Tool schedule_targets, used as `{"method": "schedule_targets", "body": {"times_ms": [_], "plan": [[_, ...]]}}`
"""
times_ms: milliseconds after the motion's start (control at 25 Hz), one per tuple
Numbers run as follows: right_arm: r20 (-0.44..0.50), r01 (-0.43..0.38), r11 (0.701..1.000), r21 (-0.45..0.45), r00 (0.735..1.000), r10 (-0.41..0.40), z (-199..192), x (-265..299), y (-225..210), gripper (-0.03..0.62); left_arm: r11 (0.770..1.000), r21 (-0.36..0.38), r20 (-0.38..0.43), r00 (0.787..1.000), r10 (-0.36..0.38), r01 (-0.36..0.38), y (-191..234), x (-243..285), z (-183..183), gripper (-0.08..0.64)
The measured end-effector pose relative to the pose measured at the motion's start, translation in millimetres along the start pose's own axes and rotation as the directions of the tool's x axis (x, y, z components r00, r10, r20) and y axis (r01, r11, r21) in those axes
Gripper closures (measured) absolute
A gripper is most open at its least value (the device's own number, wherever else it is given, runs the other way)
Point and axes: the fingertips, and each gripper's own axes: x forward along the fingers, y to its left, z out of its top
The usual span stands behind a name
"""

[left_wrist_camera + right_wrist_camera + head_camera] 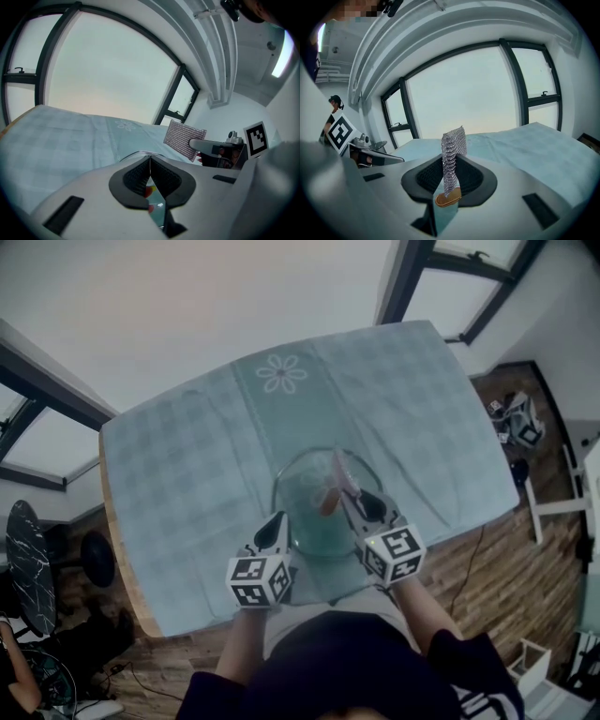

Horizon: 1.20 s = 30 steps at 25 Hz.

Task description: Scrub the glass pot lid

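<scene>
The glass pot lid lies on the teal cloth near the table's front edge, with an orange-brown knob at its middle. My left gripper is shut on the lid's left rim; the thin edge runs between its pads. My right gripper is shut on a silver mesh scrubber and holds it upright over the lid's right half. In the right gripper view the scrubber stands up out of the jaws. The left gripper view shows the scrubber off to its right.
The teal checked cloth with a flower print covers the table. Wooden floor lies to the right, with white furniture and a gadget on it. A dark chair stands at the left. Large windows surround the room.
</scene>
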Motion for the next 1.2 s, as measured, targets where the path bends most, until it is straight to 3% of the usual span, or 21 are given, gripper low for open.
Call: {"method": "schedule_targets", "body": {"times_ms": [680, 1200], "plan": [[-0.138, -0.047, 0.995, -0.084, 0.99, 0.035, -33.2, 66.9, -51.2, 0.522, 0.985, -0.102, -0.021, 0.99, 0.137, -0.139, 27.9, 27.6, -23.8, 0.555], [-0.206, -0.058, 0.988, -0.143, 0.978, 0.028, -57.4, 98.9, -57.8, 0.522, 0.977, -0.124, -0.031, 0.985, 0.172, -0.174, 33.6, 26.3, -37.3, 0.555]]}}
